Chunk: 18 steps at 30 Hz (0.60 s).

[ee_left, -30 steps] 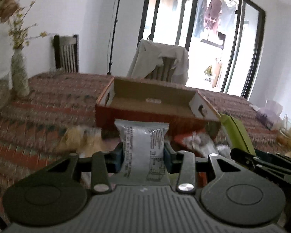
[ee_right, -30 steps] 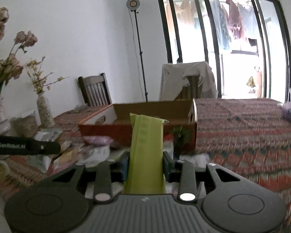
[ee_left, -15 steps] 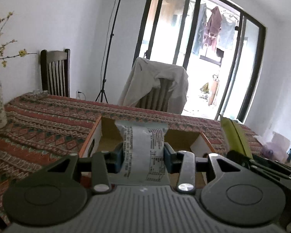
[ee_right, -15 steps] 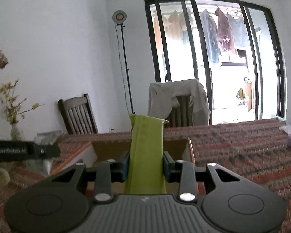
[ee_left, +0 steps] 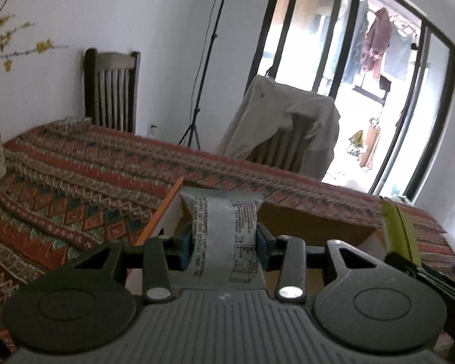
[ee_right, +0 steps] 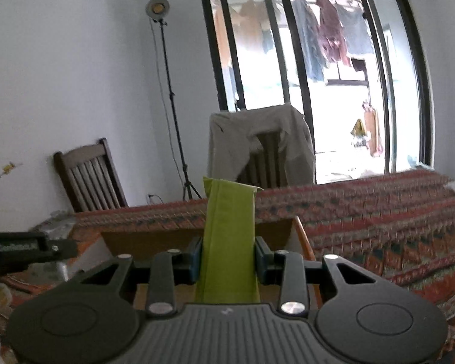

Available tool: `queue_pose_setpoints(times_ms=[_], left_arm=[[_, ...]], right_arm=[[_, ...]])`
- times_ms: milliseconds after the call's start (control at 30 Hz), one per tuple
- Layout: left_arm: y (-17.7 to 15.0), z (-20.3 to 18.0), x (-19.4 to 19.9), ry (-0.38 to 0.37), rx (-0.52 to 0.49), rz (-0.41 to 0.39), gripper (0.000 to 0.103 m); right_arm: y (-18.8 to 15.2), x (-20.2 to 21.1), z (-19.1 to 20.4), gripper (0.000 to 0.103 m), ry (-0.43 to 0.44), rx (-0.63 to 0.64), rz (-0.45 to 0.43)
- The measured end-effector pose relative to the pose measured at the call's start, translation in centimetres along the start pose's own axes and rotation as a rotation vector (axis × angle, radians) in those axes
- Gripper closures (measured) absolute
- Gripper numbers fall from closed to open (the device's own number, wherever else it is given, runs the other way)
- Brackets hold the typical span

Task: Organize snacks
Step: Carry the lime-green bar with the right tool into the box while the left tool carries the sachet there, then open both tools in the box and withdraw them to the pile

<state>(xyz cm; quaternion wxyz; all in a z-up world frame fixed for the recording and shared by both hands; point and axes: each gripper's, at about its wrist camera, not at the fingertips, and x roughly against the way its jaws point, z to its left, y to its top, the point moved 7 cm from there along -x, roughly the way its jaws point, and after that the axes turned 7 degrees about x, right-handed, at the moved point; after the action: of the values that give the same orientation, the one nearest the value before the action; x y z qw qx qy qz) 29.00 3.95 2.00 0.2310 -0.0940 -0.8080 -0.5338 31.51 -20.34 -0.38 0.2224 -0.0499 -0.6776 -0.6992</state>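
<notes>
The left gripper (ee_left: 224, 247) still pinches the white packet (ee_left: 222, 236), the right gripper (ee_right: 228, 257) the green packet (ee_right: 229, 242). Both have advanced: the loose snacks have dropped from view, and each packet now hangs over the box (ee_right: 154, 238).

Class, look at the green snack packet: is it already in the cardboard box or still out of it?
Out: the green packet is clamped in the right gripper, above the cardboard box.

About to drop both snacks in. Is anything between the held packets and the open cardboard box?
Nothing visible: the white printed packet and green packet sit above the open cardboard box; its floor is mostly hidden.
</notes>
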Motion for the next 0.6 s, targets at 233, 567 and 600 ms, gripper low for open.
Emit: queue_pose_setpoints(times_ms=[233, 567, 600], left_arm=[[-1.4, 0.9, -1.8, 0.012, -0.025, 0.051, 0.061], [-1.8, 0.6, -1.3, -0.01, -0.027, 0.037, 0.024], [-1.7, 0.7, -1.2, -0.007, -0.024, 0.023, 0.011]], right_arm=[[-2.1, -1.7, 0.2, 0.069, 0.005, 0.019, 0.079], [-2.5, -1.6, 0.0, 0.06, 0.005, 0.014, 0.096], [-2.4, -1.5, -0.1, 0.045, 0.004, 0.012, 0.092]])
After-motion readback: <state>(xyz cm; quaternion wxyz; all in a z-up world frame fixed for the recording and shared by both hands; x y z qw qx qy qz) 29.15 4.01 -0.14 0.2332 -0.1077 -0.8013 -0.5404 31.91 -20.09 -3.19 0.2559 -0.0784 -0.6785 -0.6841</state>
